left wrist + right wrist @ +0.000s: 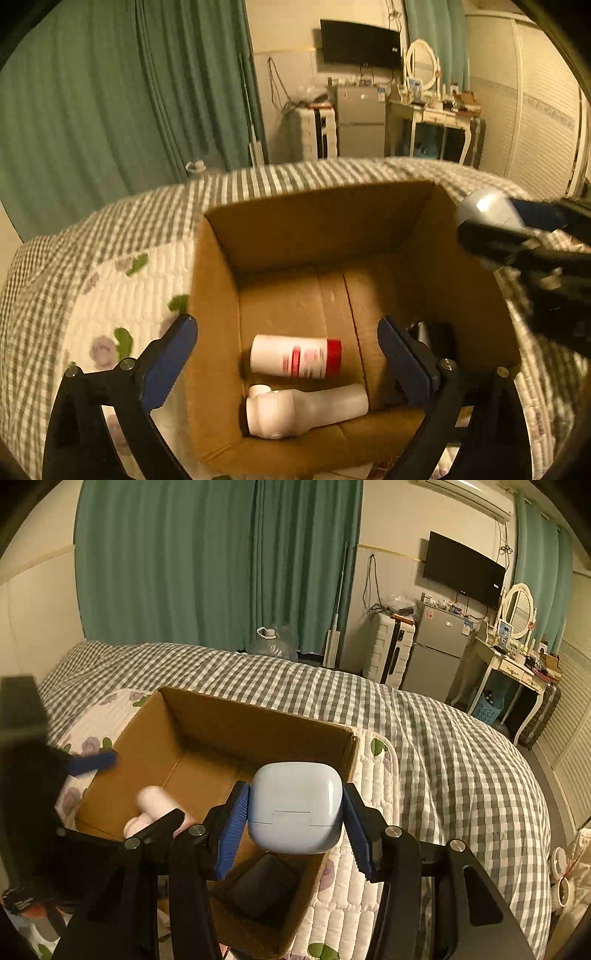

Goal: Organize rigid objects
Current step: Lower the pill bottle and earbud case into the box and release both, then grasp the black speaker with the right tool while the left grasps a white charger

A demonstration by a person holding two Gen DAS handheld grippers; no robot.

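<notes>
- My right gripper (293, 821) has its jaws clamped on a pale blue rounded plastic case (294, 806), held above the open brown cardboard box (258, 710) on the checked bed (443, 746)
- My left gripper (287, 350) hangs over the box with jaws wide, gripping nothing
- On the box floor lie a white bottle with a red cap (295, 357), a plain white plastic bottle (303, 410) just beside it, and a dark object (260, 888) I can't identify

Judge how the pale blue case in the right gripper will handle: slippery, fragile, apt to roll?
The pale blue case looks smooth and glossy with rounded corners, so it may slip between the right gripper pads. It seems rigid and probably light. A seam suggests a hinged lid that could pop open if dropped into the cardboard box. Its flattish faces make rolling unlikely.
</notes>
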